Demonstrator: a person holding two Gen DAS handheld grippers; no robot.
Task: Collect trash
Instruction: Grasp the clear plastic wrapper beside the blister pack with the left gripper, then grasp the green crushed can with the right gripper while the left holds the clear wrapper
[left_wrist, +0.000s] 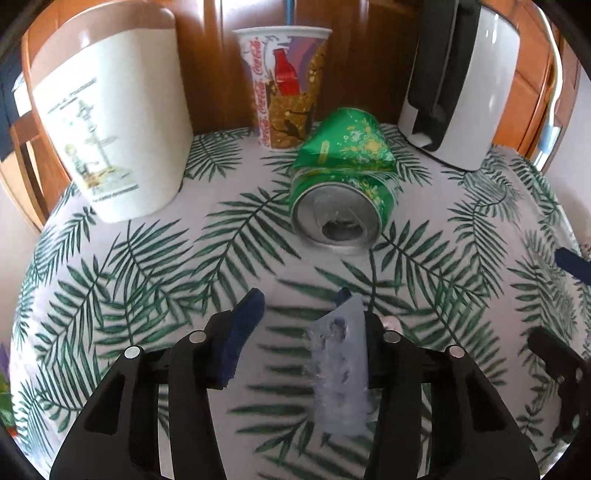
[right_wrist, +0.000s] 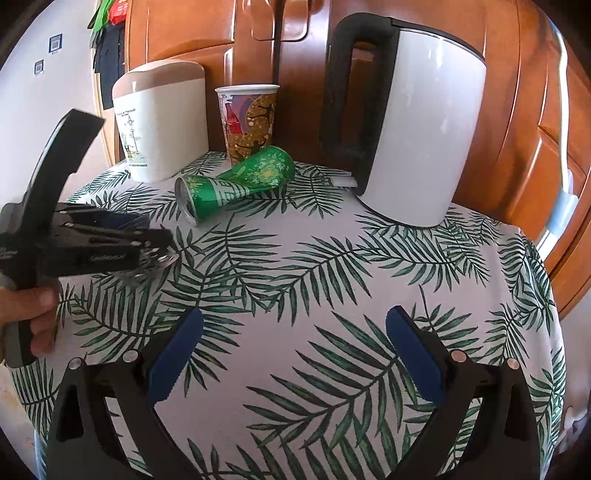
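Can (left_wrist: 343, 177): green, crushed, on its side on leaf-print cloth (left_wrist: 147, 258); open mouth toward L wrist cam.
Cup (left_wrist: 288, 88): paper, cola print, upright just behind can, touching or nearly so.
Container (left_wrist: 110, 122): white w/ tan lid, upright, behind-left of can, apart from it.
Kettle (left_wrist: 461, 81): white w/ black handle, behind-right of can, near it.
Plastic scrap (left_wrist: 341, 369): clear, bumpy, in front of can, well short of it; flat against one pad of L claw.
L claw (left_wrist: 301, 295): partly closed; gap shows btw other pad (left_wrist: 243, 332) and scrap, so not clamped.
R claw (right_wrist: 293, 314): in front & right of can, well apart; fingers wide apart, only cloth btw them.
Hand (right_wrist: 33, 314): on L claw's grip, front-left of can in R wrist view.
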